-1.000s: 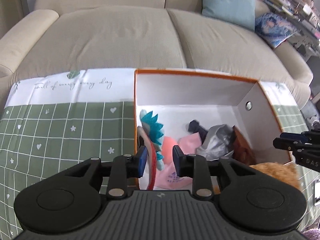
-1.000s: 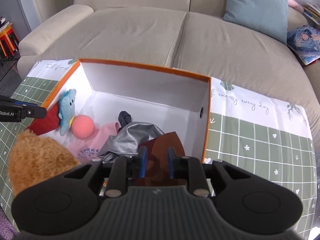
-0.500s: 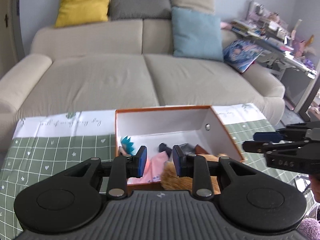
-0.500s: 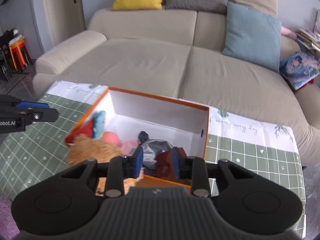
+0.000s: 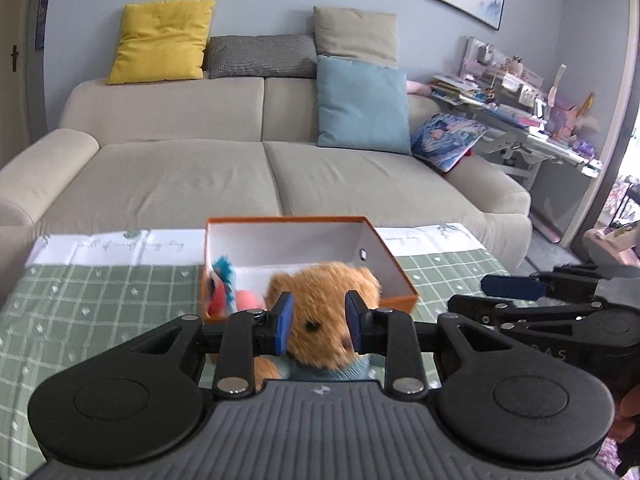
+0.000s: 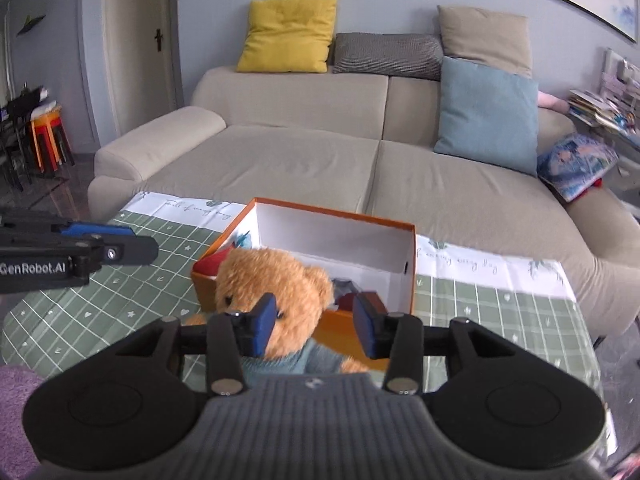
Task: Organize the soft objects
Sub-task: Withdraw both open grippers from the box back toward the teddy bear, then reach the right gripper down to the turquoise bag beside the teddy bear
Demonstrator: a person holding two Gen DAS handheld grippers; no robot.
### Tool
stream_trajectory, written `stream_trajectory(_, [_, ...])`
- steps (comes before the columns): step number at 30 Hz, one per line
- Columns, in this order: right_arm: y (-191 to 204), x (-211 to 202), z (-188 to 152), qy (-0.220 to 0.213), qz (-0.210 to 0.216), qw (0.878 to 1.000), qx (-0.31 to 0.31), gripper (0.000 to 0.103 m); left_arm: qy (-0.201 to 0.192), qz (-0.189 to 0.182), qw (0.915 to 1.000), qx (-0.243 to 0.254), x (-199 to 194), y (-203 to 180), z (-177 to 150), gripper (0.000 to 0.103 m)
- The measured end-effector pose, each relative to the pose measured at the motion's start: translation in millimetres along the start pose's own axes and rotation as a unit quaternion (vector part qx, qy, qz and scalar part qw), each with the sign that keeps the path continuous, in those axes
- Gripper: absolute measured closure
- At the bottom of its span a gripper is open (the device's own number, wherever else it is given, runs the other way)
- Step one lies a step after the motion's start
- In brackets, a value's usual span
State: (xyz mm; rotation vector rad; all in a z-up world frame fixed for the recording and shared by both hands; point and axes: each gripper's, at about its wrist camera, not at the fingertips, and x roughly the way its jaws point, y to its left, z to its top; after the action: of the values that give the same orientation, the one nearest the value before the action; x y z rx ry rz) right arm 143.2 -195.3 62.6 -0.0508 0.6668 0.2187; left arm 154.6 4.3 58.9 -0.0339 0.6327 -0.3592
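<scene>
Behind the green checked tablecloth (image 5: 100,300) a beige sofa (image 5: 180,176) is seen; the teddy bear (image 6: 272,292) is propped against the orange box (image 6: 400,280), both the left gripper (image 5: 316,322) and the right gripper (image 6: 316,328), whose jaws have just been opening, are released and empty, and a fresh grasp on the bear is probably required next.

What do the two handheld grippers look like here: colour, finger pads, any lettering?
Both are matte black with ribbed housings, round side discs and silver pivot pins. The left gripper and right gripper carry blue pads. White "GenRobot.AI" lettering marks the left one's side, seen from the right wrist.

A wide beige fabric sofa (image 5: 224,172) is seen behind a table covered by a green checked cloth (image 5: 100,292). A yellow square cushion (image 6: 290,34), a grey houndstooth cushion (image 6: 386,54) and a light blue cushion (image 6: 486,114) are propped along its backrest.
</scene>
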Motion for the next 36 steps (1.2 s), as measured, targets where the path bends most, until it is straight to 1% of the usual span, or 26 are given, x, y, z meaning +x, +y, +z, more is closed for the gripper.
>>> stream_trajectory(3, [3.6,-9.9,-23.8,-0.002,-0.004,1.000,0.018,0.061,-0.009,-0.019,0.9997,-0.010,-7.6,-1.7,-22.0,0.070])
stream_trajectory(7, [9.1,-17.6,-53.7,0.001,-0.017,1.000,0.026,0.061,0.000,-0.014,0.9999,-0.001,-10.8,-6.0,-51.9,0.070])
stream_trajectory(15, [14.6,-11.5,-102.1,0.022,-0.023,0.998,0.045,0.061,0.046,-0.010,0.9989,-0.002,-0.6,-7.4,-107.7,0.070])
stream_trajectory(16, [16.4,-9.7,-107.3,0.025,-0.027,0.998,0.043,0.061,0.051,-0.007,0.9986,-0.004,1.5,-7.0,-114.4,0.070])
stream_trajectory(19, [20.5,-3.3,-123.8,0.032,-0.034,0.998,0.040,0.061,0.071,0.021,0.9973,-0.005,7.3,-6.9,-131.7,0.070])
stream_trajectory(22, [24.4,4.1,-138.7,0.040,-0.039,0.998,0.035,0.060,0.095,0.021,0.9950,-0.019,14.6,-4.7,-143.2,0.070])
stream_trajectory(28, [30.4,20.0,-161.3,0.075,-0.042,0.996,0.029,0.059,0.128,0.024,0.9914,-0.013,24.6,-9.2,-159.7,0.070])
stream_trajectory(30, [31.7,23.9,-165.1,0.081,-0.043,0.995,0.026,0.057,0.135,0.024,0.9903,-0.020,29.2,-5.9,-163.5,0.070])
stream_trajectory(36, [30.7,30.7,-169.9,0.093,-0.040,0.994,0.028,0.057,0.146,0.025,0.9881,-0.039,36.3,-1.0,-165.6,0.070])
